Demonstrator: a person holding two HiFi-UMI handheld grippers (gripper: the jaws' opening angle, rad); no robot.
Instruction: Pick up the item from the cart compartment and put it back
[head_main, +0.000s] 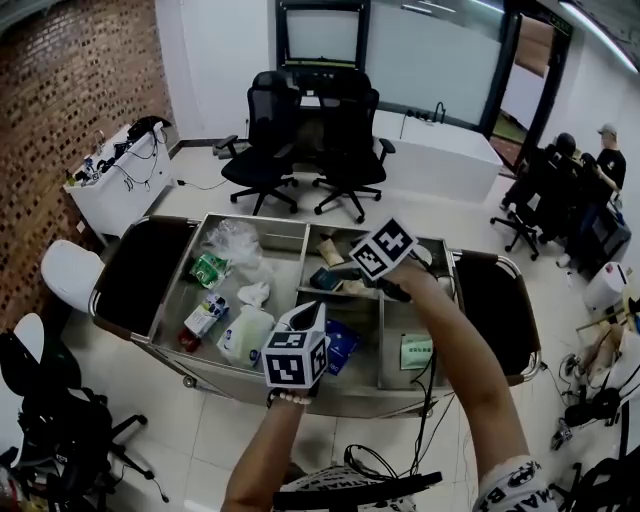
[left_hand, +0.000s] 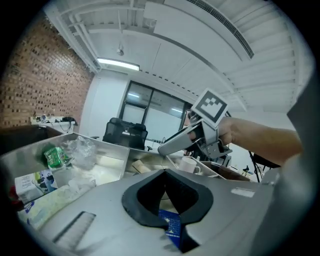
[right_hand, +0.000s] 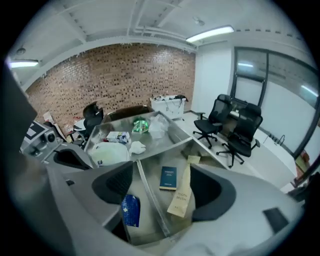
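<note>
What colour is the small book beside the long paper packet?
Dark blue; the book shows best in the right gripper view.

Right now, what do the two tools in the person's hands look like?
Both the left tool and right tool are grey, with black pads inside their jaws. Each carries a cube of black-and-white square markers. A thin black cable hangs by the right arm, which wears a short white patterned sleeve.

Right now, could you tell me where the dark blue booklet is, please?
In the right gripper view, the dark blue booklet lies flat in a middle cart compartment, just left of the beige toothbrush packet.
</note>
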